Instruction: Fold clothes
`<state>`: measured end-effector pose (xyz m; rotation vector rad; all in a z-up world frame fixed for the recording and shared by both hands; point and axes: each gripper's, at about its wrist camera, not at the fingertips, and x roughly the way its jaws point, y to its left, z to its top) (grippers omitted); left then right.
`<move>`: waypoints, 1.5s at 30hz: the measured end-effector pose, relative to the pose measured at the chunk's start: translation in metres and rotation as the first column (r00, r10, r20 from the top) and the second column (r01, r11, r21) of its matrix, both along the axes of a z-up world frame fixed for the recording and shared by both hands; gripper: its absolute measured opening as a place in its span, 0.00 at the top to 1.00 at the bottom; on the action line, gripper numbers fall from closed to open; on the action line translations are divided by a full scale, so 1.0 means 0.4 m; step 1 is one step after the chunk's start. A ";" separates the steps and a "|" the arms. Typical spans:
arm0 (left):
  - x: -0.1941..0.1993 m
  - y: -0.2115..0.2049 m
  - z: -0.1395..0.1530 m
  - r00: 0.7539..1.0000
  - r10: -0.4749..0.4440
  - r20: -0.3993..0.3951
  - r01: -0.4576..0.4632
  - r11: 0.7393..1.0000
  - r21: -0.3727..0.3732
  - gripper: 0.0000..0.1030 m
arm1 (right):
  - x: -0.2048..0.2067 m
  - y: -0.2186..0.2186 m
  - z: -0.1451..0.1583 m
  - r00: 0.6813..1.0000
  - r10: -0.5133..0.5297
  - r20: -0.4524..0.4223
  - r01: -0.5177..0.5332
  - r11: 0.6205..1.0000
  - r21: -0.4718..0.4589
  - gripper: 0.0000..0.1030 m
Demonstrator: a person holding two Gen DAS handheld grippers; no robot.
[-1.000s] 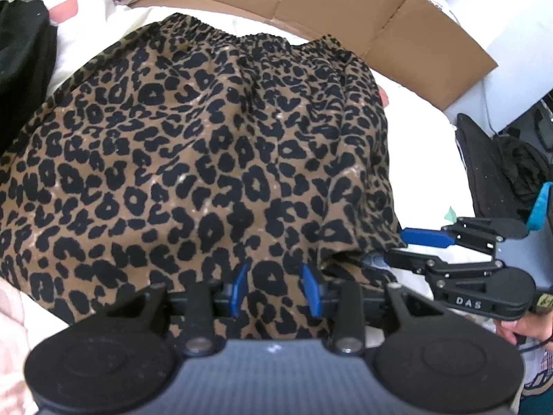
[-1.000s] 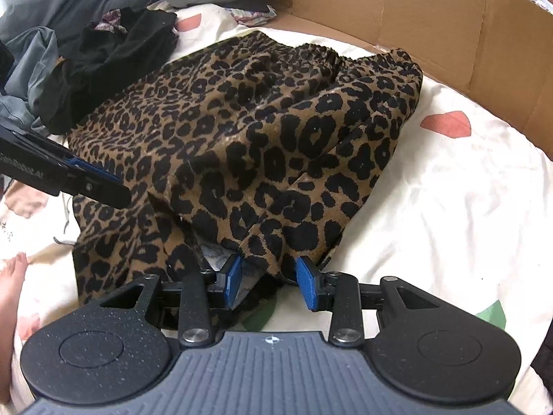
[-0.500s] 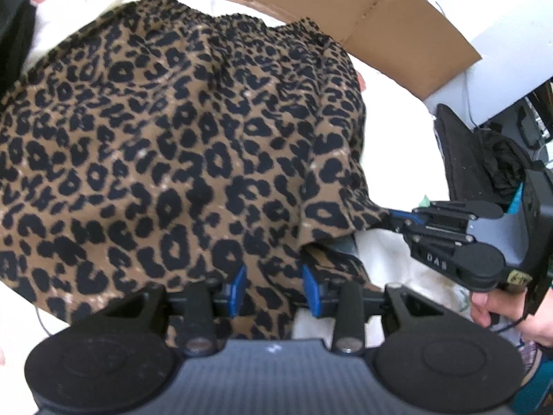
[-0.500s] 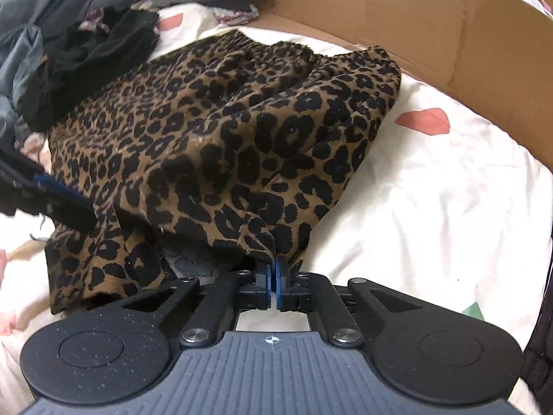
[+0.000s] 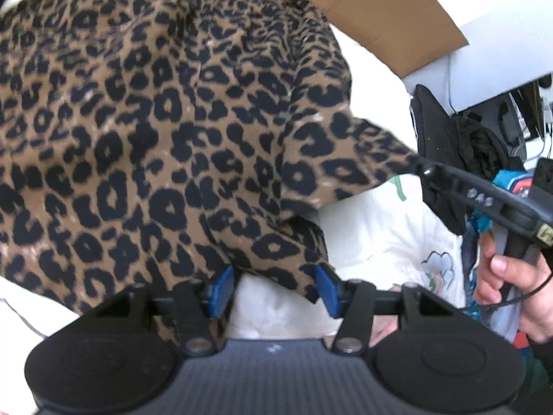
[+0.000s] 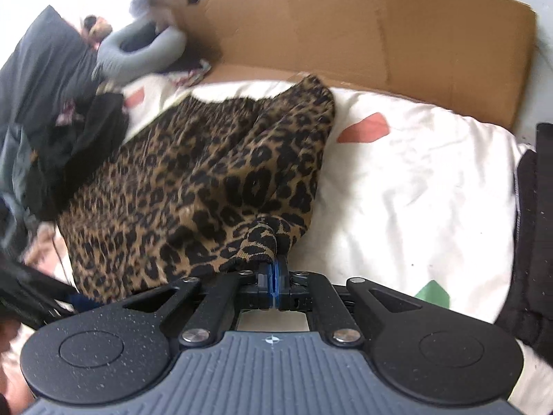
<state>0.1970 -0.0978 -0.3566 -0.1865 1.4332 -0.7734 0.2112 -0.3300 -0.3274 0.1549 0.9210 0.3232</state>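
Straight ahead of the left gripper (image 5: 274,285), the brown-and-black leopard-print fabric garment (image 5: 166,131) fills most of the left wrist view, spread away from the tool toward its gathered band at the top. The left gripper's blue pads stand wide apart; the hem's loose lower corner hangs into the gap between them, and no grip has been made. To the right, the right gripper (image 5: 420,167) pinches the garment's outer corner and holds it up, so the cloth stretches in a taut ridge from the pile out to that tool. Beneath the raised corner lies the white printed bedsheet (image 5: 373,228). A flat brown cardboard sheet (image 5: 387,17) stands beyond the garment, and dark clutter sits at the far right.

From the right wrist view, the right gripper (image 6: 273,278) is clamped tight on a bunched corner of the garment (image 6: 193,180), which runs away up and to the left, long axis pointing toward the cardboard (image 6: 363,34). Its right-hand side lies along bare bedsheet (image 6: 414,180). A heap of black and grey clothes (image 6: 52,103) crowds the left side. My judgement is that the fold turns on the left gripper taking the hem just in front of it, as it is the nearer tool to that edge; the open sheet on the right gives room.
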 end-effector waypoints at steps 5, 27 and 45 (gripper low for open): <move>-0.013 0.009 -0.035 0.999 0.027 -0.044 -0.028 0.999 -0.015 0.92 | 0.003 -0.021 0.029 0.999 -0.031 0.025 0.031 0.999 0.015 1.00; 0.036 0.191 0.031 0.996 0.071 -0.047 -0.076 0.992 -0.096 0.97 | 0.032 -0.166 0.122 0.965 -0.231 0.120 0.237 0.971 -0.035 1.00; 0.045 0.250 0.073 0.996 0.058 -0.063 -0.067 0.986 -0.153 0.98 | 0.037 -0.138 0.172 0.962 -0.124 0.244 0.185 0.951 -0.246 1.00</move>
